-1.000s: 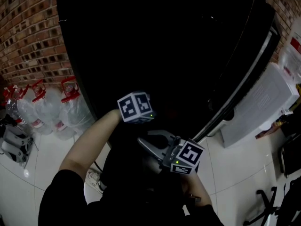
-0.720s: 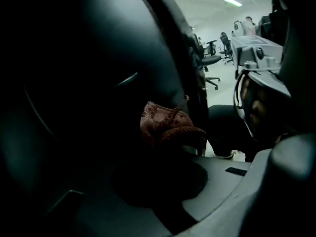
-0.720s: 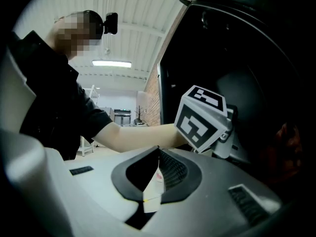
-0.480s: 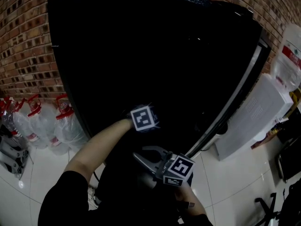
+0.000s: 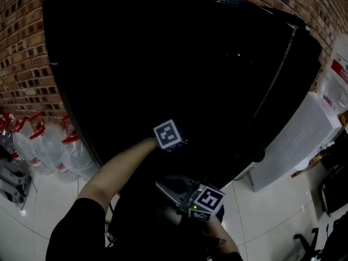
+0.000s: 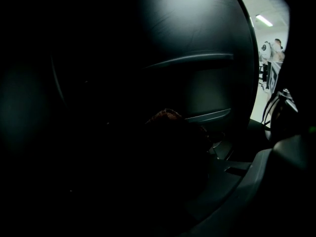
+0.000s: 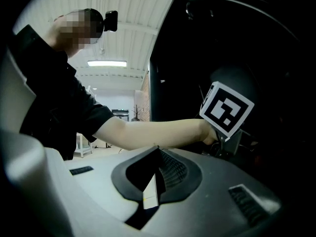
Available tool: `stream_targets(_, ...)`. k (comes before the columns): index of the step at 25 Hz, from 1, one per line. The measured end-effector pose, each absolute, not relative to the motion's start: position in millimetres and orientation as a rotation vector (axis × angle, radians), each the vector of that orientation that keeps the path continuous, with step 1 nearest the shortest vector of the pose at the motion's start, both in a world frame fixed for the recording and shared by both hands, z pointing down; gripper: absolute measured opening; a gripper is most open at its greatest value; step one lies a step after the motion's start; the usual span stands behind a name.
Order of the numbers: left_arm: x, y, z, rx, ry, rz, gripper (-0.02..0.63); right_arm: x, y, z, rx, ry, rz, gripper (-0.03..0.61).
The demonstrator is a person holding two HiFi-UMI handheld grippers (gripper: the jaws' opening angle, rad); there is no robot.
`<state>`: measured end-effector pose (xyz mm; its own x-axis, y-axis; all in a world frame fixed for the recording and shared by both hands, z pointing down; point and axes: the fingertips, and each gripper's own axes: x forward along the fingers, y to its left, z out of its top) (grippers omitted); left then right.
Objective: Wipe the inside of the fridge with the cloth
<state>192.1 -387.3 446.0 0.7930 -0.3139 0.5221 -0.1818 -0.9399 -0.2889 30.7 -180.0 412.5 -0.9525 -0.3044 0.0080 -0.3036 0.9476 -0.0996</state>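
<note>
Seemingly early: the cloth is inside the fridge, with little wiping to show.
Left tool (image 6: 170, 137) is clamped on the brownish cloth (image 6: 167, 116) within the dark fridge (image 5: 179, 64); right tool (image 7: 157, 152) hangs closed and empty outside. No cleaned surface is visible, so most seems left.

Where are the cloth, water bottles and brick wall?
cloth (image 6: 166, 115): left gripper view, its faintly lit reddish top edge.
water bottles (image 5: 73, 151): head view, one bottle's clear body.
brick wall (image 5: 22, 69): head view, bare bricks at the left edge.

No readable words or numbers. Only coded squares on left cube (image 5: 167, 134) and right cube (image 5: 209, 199). Jug label (image 5: 341, 69) illegible.
</note>
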Motion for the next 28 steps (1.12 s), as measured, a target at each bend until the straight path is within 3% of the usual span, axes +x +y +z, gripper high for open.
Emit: stream_targets(28, 168.7, -497.0, 447.9, -2.773, 0.892, -0.774, 0.058, 42.3, -208.3, 436.6, -0.534, 3.073, -0.235, 0.003)
